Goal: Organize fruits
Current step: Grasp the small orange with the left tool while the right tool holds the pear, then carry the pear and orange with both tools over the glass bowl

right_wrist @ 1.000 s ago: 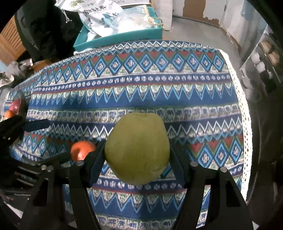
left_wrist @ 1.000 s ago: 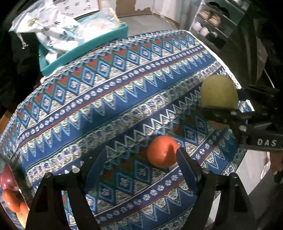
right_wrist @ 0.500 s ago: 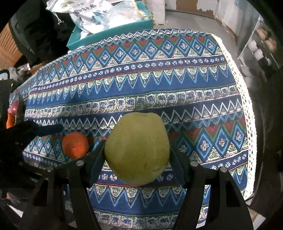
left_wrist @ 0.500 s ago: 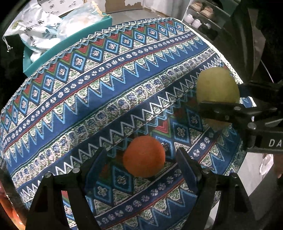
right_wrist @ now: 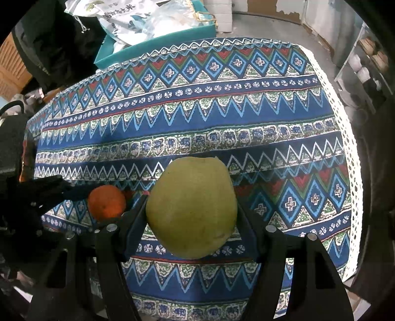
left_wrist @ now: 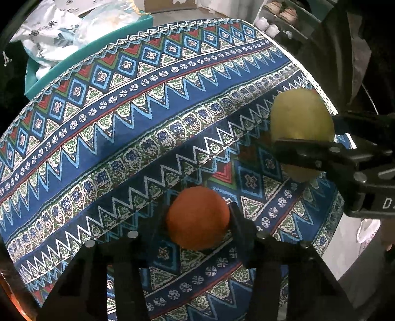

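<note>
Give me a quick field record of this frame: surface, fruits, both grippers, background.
surface: patterned tablecloth
left gripper: jaws closing, orange between them, pads at its sides
right gripper: shut on green pear
orange position: on the cloth, beside the pear, apart from it
background: teal tray with plastic bags past the table's far edge

Tabletop (right_wrist: 246, 118) is covered edge to edge by a patterned cloth (left_wrist: 148, 118) in blue, red, green and white bands of zigzags and diamonds, with a white lace border along its right side. An orange (left_wrist: 197, 217) sits on the cloth near the front edge.
</note>
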Demonstrator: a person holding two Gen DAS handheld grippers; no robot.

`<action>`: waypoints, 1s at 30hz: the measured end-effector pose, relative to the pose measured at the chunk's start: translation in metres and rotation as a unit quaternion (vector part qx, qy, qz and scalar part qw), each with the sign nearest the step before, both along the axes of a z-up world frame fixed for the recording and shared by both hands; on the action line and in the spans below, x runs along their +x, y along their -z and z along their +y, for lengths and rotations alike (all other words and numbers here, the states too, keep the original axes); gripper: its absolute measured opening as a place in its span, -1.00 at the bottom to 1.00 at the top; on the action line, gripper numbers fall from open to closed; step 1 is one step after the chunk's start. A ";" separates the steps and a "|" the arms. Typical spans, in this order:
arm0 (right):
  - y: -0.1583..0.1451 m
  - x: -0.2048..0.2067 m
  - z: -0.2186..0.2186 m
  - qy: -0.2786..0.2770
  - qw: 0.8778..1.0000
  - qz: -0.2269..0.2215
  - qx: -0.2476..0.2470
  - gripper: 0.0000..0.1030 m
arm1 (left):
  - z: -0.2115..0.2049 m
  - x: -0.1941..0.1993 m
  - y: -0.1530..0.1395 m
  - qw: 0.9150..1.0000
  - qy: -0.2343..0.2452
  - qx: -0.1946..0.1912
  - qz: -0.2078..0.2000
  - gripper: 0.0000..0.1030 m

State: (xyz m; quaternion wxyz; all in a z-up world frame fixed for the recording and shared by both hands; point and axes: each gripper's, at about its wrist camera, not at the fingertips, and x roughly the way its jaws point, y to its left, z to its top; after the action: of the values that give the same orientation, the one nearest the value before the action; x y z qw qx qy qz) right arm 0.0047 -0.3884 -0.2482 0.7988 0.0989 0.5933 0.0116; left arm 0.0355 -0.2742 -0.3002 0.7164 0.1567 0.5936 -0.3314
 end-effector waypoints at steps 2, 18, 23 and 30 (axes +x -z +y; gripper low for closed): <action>-0.001 0.000 0.001 -0.001 1.000 -0.001 -0.001 0.32 | 0.007 0.000 -0.003 1.000 -0.002 0.000 -0.005 -0.04; -0.028 0.003 0.020 -0.030 0.998 -0.041 -0.019 0.32 | 0.045 0.001 -0.060 0.996 -0.039 -0.018 -0.080 -0.04; -0.042 0.003 0.029 -0.042 0.997 -0.061 -0.026 0.32 | 0.045 0.003 -0.074 0.994 -0.048 -0.018 -0.100 -0.04; -0.066 0.002 0.043 -0.057 0.994 -0.093 -0.025 0.32 | 0.060 0.004 -0.090 0.991 -0.071 -0.029 -0.108 -0.04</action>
State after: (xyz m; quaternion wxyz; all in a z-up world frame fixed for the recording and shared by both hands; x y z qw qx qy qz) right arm 0.0072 -0.3458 -0.1820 0.8510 0.0439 0.5208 0.0513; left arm 0.0395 -0.2140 -0.2104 0.8022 0.1288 0.5124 -0.2779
